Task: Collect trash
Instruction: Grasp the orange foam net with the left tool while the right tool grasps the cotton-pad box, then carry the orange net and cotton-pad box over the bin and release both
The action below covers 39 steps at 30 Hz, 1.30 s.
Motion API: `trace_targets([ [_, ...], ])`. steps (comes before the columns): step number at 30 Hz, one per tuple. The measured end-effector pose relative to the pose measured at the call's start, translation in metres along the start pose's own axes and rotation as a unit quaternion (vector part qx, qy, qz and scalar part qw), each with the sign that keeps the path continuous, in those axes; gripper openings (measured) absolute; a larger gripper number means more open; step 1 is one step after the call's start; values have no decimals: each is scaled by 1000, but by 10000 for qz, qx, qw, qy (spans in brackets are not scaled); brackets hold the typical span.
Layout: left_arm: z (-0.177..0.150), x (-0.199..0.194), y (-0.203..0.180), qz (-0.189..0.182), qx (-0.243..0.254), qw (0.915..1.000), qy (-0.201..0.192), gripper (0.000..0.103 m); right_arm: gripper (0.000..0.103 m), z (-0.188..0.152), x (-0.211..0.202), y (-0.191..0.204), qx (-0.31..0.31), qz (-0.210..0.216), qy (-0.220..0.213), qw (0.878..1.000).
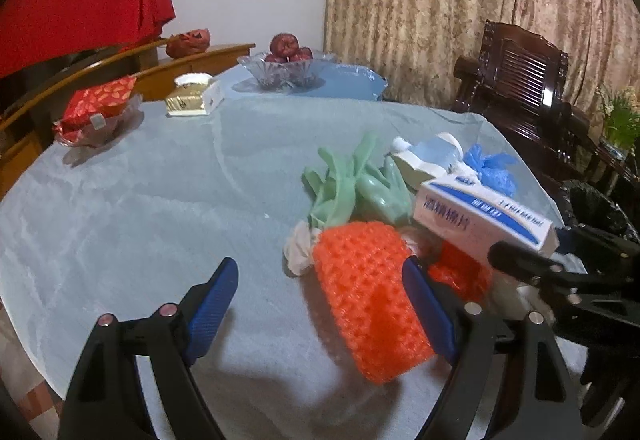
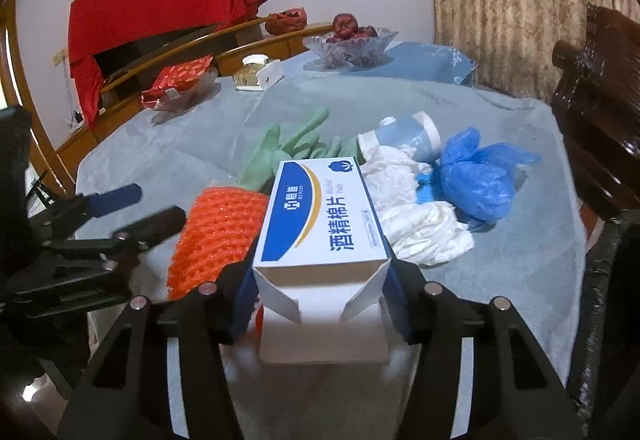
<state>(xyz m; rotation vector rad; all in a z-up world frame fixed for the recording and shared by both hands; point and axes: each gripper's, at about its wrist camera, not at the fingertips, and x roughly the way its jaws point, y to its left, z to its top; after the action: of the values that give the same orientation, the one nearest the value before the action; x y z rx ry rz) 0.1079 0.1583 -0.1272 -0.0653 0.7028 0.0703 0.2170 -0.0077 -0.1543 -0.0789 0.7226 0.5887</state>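
Observation:
A pile of trash lies on the pale blue tablecloth (image 1: 160, 200): an orange foam net (image 1: 368, 296), green rubber gloves (image 1: 352, 184), a tipped paper cup (image 2: 408, 136), crumpled white tissue (image 2: 420, 228) and a knotted blue plastic bag (image 2: 476, 176). My left gripper (image 1: 320, 268) is open, and the orange net lies between its fingers, close to the right pad. My right gripper (image 2: 320, 272) is shut on a white and blue cardboard box (image 2: 324, 216), its pads pressing both sides of the box's open end. The box (image 1: 480, 216) hangs tilted above the net.
A bin lined with a black bag (image 1: 592, 208) stands off the table's right edge, beside a dark wooden chair (image 1: 520, 80). At the far side are a glass fruit bowl (image 1: 288, 70), a tissue box (image 1: 192, 96) and a dish of red packets (image 1: 96, 112).

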Motion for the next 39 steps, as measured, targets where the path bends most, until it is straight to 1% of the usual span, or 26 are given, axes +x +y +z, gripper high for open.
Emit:
trace_targets([
  [2,-2,3,-3,-69,-16,9999,80,82,53,-4,-7,-2,31,-7,7,10000],
  [4,-4,9,-5,-169,-24,9997,188,79,53,-7,-12,-4,20,-38,21,10000],
  [5,-5,12,-7,-221,-23,9995,245,74,53,-9,-14,-6,12,-68,35,10000],
  [6,-6,15,-8,-280,-26,9991,310,65,53,-10,-15,-6,16,-84,40,10000],
  [7,-7,19,-10,-373,-39,9985,397,61,53,-12,-17,-7,24,-98,41,9999],
  [9,-9,26,-12,-500,-88,9972,545,45,53,-14,-18,-8,53,-111,52,9999],
  [10,-11,29,-13,-555,-132,9965,608,44,53,-14,-18,-8,56,-116,54,9999],
  [11,-12,30,-12,-561,-177,9964,614,40,53,-13,-18,-8,51,-123,53,9999],
  [15,-9,23,-10,-499,-197,9974,481,22,53,-11,-22,-8,35,-117,-4,9999],
  [20,2,3,-11,-448,-142,9986,233,18,53,-1,-34,-3,-75,-120,-177,9997],
  [27,21,-25,-12,-428,-106,9990,-118,17,53,9,-58,-1,-63,-103,-472,9988],
  [35,42,-47,-27,-593,-9,9975,-384,17,53,17,-83,-8,-12,-247,-748,9969],
  [39,51,-54,-44,-727,100,9961,-498,17,53,19,-98,-17,55,-385,-887,9953],
])
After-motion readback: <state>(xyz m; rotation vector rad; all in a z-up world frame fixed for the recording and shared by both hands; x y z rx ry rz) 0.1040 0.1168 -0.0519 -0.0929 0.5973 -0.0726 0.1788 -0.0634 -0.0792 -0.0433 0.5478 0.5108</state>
